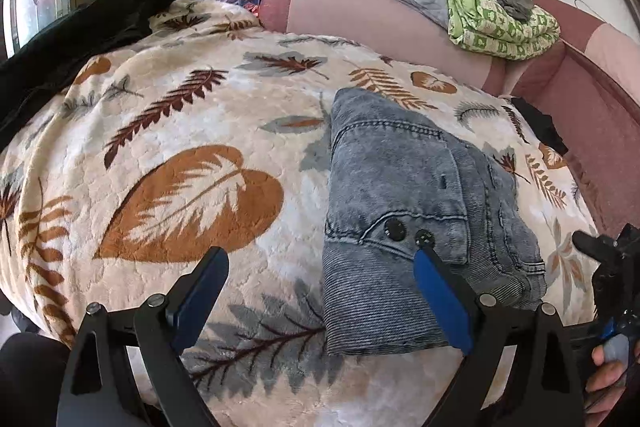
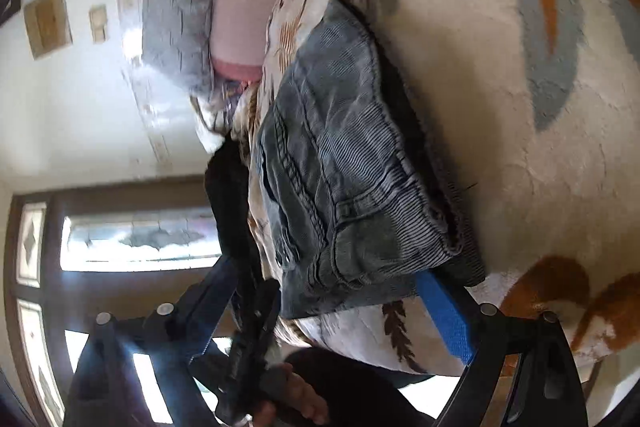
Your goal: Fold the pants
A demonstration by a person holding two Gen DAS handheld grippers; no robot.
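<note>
Starting at your left, one black garment (image 1: 68, 39) lies on the leaf-print blanket (image 1: 168, 131). Your left gripper (image 1: 320, 259) hangs with jaws released, grasping nothing. One pair of folded jeans (image 1: 404, 195), showing two black buttons (image 1: 394, 229), rests on the blanket right of centre. Your right gripper (image 2: 328, 275) has jaws spread, one finger (image 2: 444, 311) under the jeans' edge.

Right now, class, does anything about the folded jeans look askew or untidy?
The folded jeans lie compact on the leaf-print blanket, but the layers are not flush: the waistband corner bulges and overhangs on the side nearest the right gripper. Nothing looks damaged.
</note>
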